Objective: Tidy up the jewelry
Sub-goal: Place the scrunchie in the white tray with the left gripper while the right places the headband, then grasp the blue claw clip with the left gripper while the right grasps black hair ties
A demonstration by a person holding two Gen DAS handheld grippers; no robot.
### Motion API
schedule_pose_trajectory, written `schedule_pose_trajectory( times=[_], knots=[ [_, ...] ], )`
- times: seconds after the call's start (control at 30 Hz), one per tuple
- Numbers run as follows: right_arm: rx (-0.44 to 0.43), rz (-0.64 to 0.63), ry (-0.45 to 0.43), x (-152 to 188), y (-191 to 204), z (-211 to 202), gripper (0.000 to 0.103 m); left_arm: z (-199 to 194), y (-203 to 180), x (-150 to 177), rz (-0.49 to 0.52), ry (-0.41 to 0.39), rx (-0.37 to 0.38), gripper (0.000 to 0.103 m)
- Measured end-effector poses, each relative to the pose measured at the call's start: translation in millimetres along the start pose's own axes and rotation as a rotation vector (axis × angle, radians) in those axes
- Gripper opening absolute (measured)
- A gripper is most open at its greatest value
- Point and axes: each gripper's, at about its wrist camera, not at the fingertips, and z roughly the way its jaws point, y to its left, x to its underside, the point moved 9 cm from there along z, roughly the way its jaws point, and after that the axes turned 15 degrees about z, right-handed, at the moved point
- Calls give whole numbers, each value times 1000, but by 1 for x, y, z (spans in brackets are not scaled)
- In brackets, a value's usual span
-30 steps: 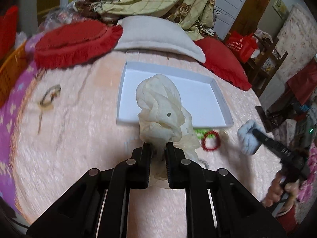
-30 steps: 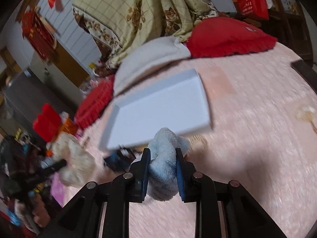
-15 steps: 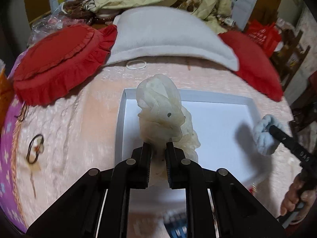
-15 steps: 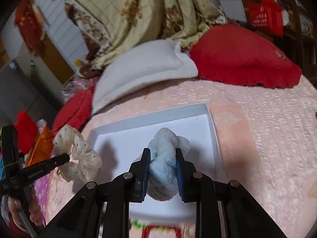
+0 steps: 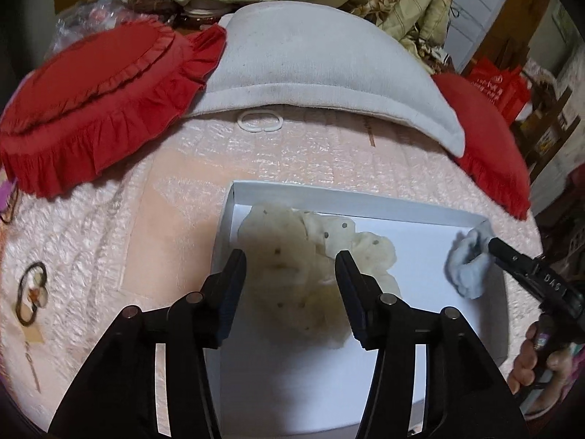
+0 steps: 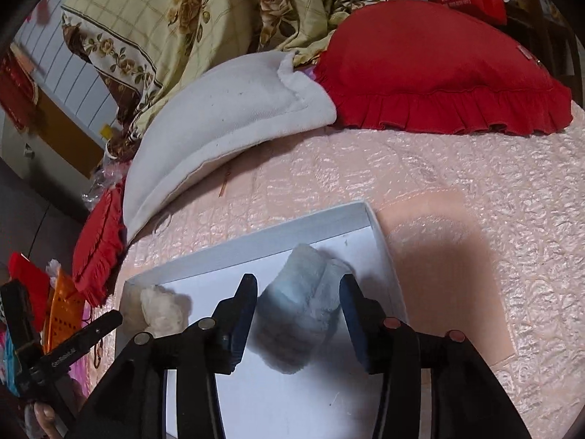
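A shallow white box (image 5: 409, 212) lies on the pink bedspread; it also shows in the right wrist view (image 6: 256, 245). A cream dotted scrunchie (image 5: 314, 256) lies in the box's left part, between the spread fingers of my open left gripper (image 5: 290, 259). A pale blue fluffy scrunchie (image 6: 303, 307) lies in the box's right corner, between the fingers of my open right gripper (image 6: 298, 289). The blue scrunchie (image 5: 468, 267) and cream scrunchie (image 6: 161, 309) each show from the other view.
Two red frilled cushions (image 5: 98, 102) (image 6: 438, 69) and a white pillow (image 5: 314, 58) line the far side. A white ring (image 5: 259, 122) lies by the pillow. A dark clip-like piece (image 5: 31, 292) lies at the left on the bedspread.
Both grippers moved forward over the box, lowered, and opened. The cream scrunchie and the blue scrunchie were let go and now lie in the box.
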Motion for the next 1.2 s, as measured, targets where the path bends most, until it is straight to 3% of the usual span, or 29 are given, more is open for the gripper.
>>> schedule_pose_trajectory(
  times=[0.27, 0.43, 0.5, 0.63, 0.83, 1.07, 1.2],
  knots=[
    [-47, -49, -56, 11, 12, -55, 45, -64, -6, 16, 21, -62, -25, 50],
    [-106, -82, -21, 60, 11, -98, 45, -112, -17, 58, 104, -84, -88, 51],
    [-112, -97, 5, 86, 5, -107, 45, -122, -24, 81, 141, -77, -95, 57],
    [-96, -118, 52, 139, -14, -114, 45, -122, -47, 120, 214, -48, -71, 58],
    [-95, -55, 138, 194, -40, -103, 45, -107, -79, 151, 262, -3, -15, 58],
    [-110, -71, 161, 216, -40, -102, 45, -98, -94, 149, 386, -16, -46, 58],
    [-100, -78, 146, 216, -42, -101, 45, -86, -102, 149, 501, 11, -24, 58]
  ],
)
